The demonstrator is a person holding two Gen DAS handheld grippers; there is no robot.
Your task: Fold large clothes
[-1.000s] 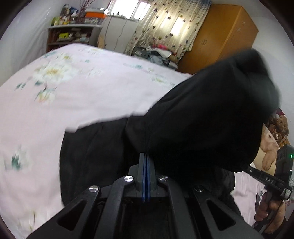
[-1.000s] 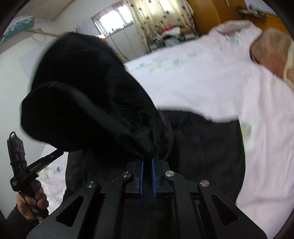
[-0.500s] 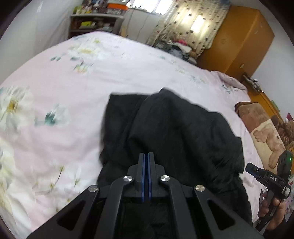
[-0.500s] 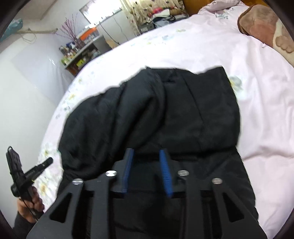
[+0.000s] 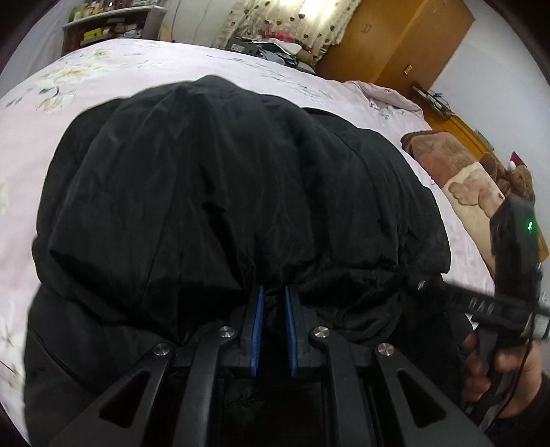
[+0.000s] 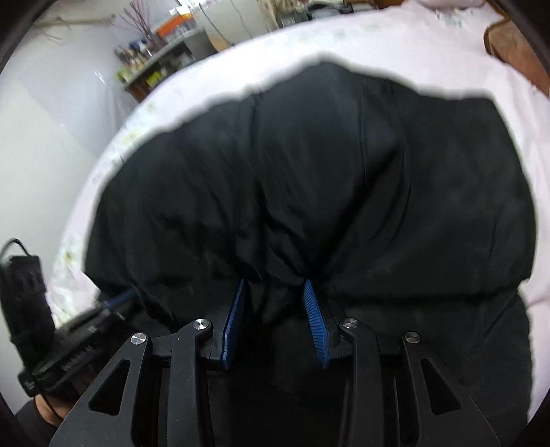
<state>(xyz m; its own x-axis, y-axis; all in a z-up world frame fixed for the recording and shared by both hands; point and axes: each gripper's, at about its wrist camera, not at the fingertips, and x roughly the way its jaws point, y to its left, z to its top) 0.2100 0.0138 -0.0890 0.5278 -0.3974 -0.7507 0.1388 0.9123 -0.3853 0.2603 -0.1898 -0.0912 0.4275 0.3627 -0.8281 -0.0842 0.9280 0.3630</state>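
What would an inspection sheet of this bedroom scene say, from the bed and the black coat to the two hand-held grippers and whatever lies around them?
Surface: bed under a pale pink floral sheet.
Job's things: black coat lying on the sheet, its top layer folded over toward the cameras in a puffy mound.
Clutter: brown teddy-bear blanket at the bed's far right.
Grippers: left gripper open, blue pads apart at the fold's edge; right gripper open wider, cloth bunched between the pads but not clamped.
Cables: a thin wire hangs from the right gripper's handle.
Surroundings: wooden wardrobe, patterned curtains, cluttered shelf, white walls.
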